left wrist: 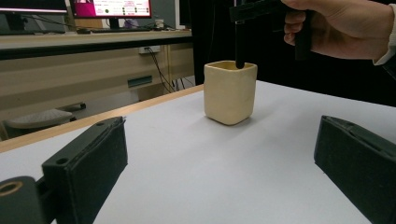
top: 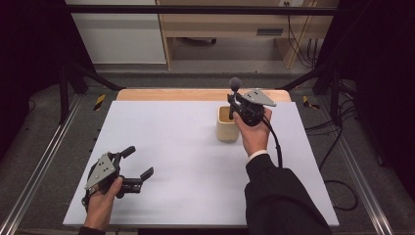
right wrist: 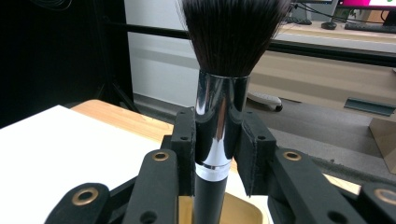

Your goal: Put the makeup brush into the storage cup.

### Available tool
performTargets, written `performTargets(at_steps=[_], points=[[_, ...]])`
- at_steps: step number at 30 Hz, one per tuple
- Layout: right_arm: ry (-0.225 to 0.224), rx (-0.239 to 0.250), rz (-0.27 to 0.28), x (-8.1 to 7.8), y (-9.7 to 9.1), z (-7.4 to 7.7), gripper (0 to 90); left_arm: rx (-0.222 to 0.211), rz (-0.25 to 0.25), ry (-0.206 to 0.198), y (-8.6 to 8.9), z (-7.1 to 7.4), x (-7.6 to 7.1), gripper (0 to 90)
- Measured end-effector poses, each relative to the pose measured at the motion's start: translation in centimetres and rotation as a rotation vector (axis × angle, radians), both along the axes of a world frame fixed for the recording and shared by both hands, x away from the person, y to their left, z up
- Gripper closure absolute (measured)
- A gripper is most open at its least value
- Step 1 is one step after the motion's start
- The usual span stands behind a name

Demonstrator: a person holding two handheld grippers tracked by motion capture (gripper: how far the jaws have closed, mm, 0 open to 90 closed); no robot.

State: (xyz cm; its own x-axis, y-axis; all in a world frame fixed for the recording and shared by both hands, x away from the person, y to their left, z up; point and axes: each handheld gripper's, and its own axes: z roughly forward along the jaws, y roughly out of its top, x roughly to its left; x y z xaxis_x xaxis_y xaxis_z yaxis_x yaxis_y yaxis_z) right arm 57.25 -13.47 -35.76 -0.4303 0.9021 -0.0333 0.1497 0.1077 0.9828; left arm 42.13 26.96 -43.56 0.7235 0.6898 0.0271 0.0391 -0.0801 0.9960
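Your right gripper (top: pixel 234 104) is clamped on a makeup brush (right wrist: pixel 219 121), its two black jaws pressed against the shiny metal ferrule from either side. You hold the brush upright, dark bristles on top, and its black handle points straight down into the mouth of a cream-coloured square cup (top: pixel 227 125). In the left gripper view the handle tip sits at or just inside the cup's rim; you cannot tell whether it touches the bottom. The cup stands upright on the white table surface (top: pixel 186 161), toward the far edge and right of centre, just short of the bare wooden strip (top: pixel 161 94) along the table's far side. Your right hand (top: pixel 254 129) is right beside the cup, on its right.

Your left gripper (top: pixel 139 164) rests low at the near left of the table, well apart from the cup. Its jaws stand wide apart with nothing between them, and they point roughly toward the cup. Your left hand (top: pixel 103 203) grips it from behind.
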Motion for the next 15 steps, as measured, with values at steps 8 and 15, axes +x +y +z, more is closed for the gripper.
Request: performTargets(at_steps=[8, 15], points=[[0.003, -0.015, -0.002, 0.06, 0.03, -0.27, 70.8, 0.004, -0.006, -0.004, -0.12, -0.06, 0.02, 2.4], [0.011, -0.022, -0.001, 0.03, 0.07, -0.48, 70.8, 0.008, -0.005, -0.002, -0.03, -0.10, 0.02, 2.3]])
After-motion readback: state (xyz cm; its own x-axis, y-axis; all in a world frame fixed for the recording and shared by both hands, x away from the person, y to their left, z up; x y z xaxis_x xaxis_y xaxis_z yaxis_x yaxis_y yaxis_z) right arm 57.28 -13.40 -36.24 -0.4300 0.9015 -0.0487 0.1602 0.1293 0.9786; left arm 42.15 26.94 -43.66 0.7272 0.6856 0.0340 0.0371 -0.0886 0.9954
